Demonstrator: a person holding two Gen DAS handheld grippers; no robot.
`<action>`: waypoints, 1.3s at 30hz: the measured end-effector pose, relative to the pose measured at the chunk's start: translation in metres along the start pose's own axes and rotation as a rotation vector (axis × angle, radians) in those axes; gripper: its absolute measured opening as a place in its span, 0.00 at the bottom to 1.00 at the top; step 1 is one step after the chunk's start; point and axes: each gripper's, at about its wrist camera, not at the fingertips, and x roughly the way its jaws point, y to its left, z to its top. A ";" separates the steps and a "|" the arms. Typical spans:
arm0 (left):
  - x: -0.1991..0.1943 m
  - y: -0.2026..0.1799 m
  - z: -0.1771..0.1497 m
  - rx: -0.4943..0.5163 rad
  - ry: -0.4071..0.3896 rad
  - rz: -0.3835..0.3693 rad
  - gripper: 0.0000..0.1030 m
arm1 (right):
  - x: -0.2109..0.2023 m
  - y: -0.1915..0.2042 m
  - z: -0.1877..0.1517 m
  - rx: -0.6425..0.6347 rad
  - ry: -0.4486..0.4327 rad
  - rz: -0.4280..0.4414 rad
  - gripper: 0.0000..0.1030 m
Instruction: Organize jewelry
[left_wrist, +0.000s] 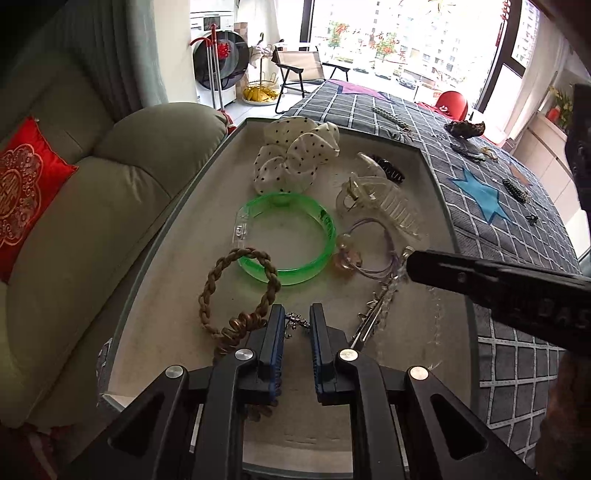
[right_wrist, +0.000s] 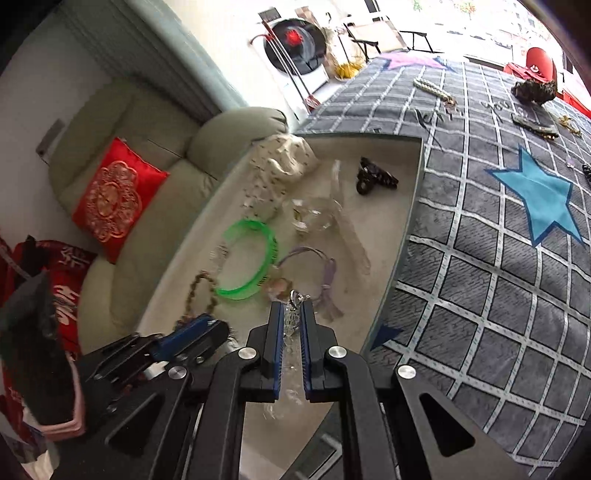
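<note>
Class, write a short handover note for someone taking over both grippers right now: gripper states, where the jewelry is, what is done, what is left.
Left gripper: shut on a small sparkly chain.
Right gripper: shut on a clear beaded strand with a metal clasp.
Both hover over the tray.
Done: green bangle, braided band, dotted scrunchie and clear claw clip lie in the tray.
Left: pearl strand, dark clip and smaller pieces on the checked cloth.
</note>
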 end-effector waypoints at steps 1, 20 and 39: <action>0.000 0.000 0.000 -0.001 0.000 0.000 0.15 | 0.003 -0.001 0.000 0.003 0.009 0.001 0.10; -0.015 -0.008 0.002 0.024 -0.033 0.024 0.15 | -0.043 -0.003 -0.001 0.037 -0.096 0.001 0.53; -0.075 -0.010 -0.003 -0.004 -0.182 0.094 0.99 | -0.084 -0.006 -0.041 0.041 -0.146 -0.144 0.53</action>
